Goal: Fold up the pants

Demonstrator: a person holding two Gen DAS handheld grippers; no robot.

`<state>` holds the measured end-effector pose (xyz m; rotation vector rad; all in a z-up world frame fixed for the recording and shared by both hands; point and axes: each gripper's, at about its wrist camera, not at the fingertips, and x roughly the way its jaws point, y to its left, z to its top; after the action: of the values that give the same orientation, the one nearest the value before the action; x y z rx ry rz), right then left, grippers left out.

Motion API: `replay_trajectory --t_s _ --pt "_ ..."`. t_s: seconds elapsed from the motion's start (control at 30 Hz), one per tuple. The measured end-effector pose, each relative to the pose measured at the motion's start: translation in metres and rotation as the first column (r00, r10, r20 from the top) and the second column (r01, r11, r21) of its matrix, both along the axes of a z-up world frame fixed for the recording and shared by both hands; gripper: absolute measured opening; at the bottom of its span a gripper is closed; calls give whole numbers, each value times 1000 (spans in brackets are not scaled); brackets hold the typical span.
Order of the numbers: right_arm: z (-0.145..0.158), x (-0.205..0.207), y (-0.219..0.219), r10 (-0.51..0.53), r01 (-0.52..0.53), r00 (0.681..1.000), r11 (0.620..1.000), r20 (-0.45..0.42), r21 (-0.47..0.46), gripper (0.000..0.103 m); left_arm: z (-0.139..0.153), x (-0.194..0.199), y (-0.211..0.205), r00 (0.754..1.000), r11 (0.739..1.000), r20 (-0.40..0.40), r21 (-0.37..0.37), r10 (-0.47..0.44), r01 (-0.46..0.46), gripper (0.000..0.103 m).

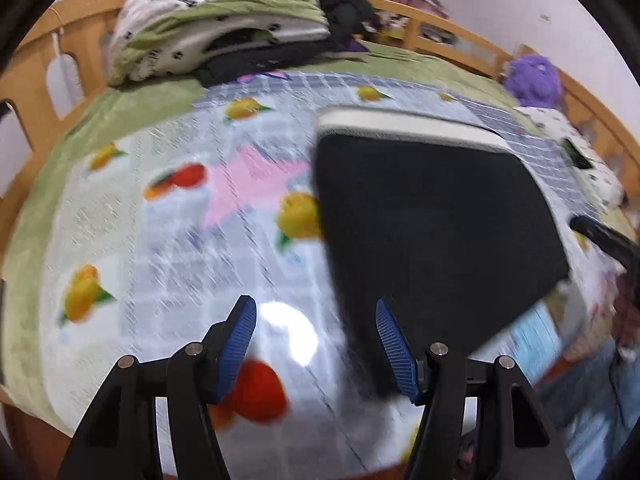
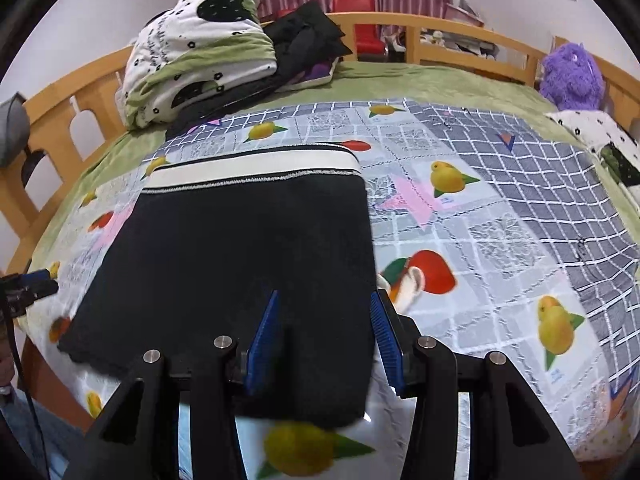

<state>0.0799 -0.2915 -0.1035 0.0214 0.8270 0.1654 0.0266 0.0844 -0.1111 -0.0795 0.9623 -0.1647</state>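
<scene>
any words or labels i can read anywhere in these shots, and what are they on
No text here can be read for certain.
Folded white quilt at the head of the bed: black cursive writing, too small and warped to read.
Fruit-print mat: tiny blue marks under the yellow fruit pictures, too small to read.
Black pants with white waistband: no label or print visible.
Left wrist view: motion-blurred, nothing readable.

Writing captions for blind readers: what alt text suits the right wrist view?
Black folded pants with a white waistband lie flat on a fruit-print sheet; the open right hand-held gripper hovers over their near edge. Folded bedding sits behind.
</scene>
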Motion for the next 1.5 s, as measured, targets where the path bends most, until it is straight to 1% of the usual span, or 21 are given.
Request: replay_trajectory --t_s 0.1,0.17,0.2,0.27,0.33,0.37,0.4,0.43,0.47,0.57,0.6,0.73,0.8,0.93,0.97,1.0,1.07,1.17,1.23,1.37,1.5 --pt "-5 -8 -14 2 -2 1000 1000 -5 14 47 -8 -24 -10 998 995 4 -79 -64 64 60" --pt "-10 -8 -21 4 -3 1000 999 -25 40 47 -14 -38 -25 995 993 -10 -51 -103 103 60" --pt "-12 -8 -23 6 -4 999 999 -32 46 47 -18 -42 -34 994 994 -18 -17 -111 111 60" --pt "-13 -9 -27 9 -7 1000 999 -29 50 47 -25 -44 -46 997 995 -17 55 -80 81 60" --pt "-14 -12 -29 16 -15 1000 998 -24 58 47 -31 -39 -51 999 994 -23 97 -41 43 49" --pt "-14 -13 -31 19 -17 1000 998 -24 62 47 -32 -35 -51 999 994 -28 107 -28 31 40" --pt "-14 -15 -32 21 -20 1000 998 -23 64 47 -32 -33 -50 999 994 -30 104 -23 26 39" --pt "-15 -18 -33 25 -23 999 998 -21 66 47 -30 -31 -49 1000 996 -20 87 -17 19 33" --pt "-16 -20 -35 26 -25 999 997 -22 68 47 -26 -31 -47 1000 998 9 61 -14 13 20" --pt "-19 -26 -38 26 -24 999 997 -38 70 47 -23 -29 -42 998 999 63 22 26 -27 16" --pt "-19 -27 -38 29 -26 999 997 -40 74 47 -26 -27 -42 998 998 53 43 34 -36 15" --pt "-16 -38 -34 56 -54 998 995 -27 84 47 -39 -25 -45 999 995 9 83 51 -52 15" --pt "-17 -40 -29 72 -71 997 995 -23 63 47 -43 -27 -48 999 994 -30 99 41 -37 17" --pt "-24 -37 -25 88 -86 995 995 -53 41 47 -34 -42 -46 997 995 -51 90 53 -48 17" --pt "-23 -37 -26 84 -82 995 996 -45 42 47 -26 -48 -41 998 997 -35 52 55 -53 19" --pt "-19 -37 -29 77 -75 997 996 -29 54 47 -18 -53 -38 998 998 -16 17 53 -53 27" --pt "-12 -38 -33 66 -66 998 994 3 83 47 -3 -54 -36 999 998 18 -37 45 -45 35" --pt "-1 -40 -33 74 -82 994 991 74 101 47 19 -41 -43 997 998 79 -61 17 -12 35" --pt "2 -38 -29 92 -104 991 988 100 116 47 27 -23 -54 996 998 90 -62 6 -1 35" --pt "-10 -22 -16 131 -137 990 983 56 126 47 19 11 -82 996 999 77 -37 -35 38 35" --pt "-45 -13 0 152 -152 988 988 -41 0 47 -13 17 -97 999 997 4 54 -48 48 36"
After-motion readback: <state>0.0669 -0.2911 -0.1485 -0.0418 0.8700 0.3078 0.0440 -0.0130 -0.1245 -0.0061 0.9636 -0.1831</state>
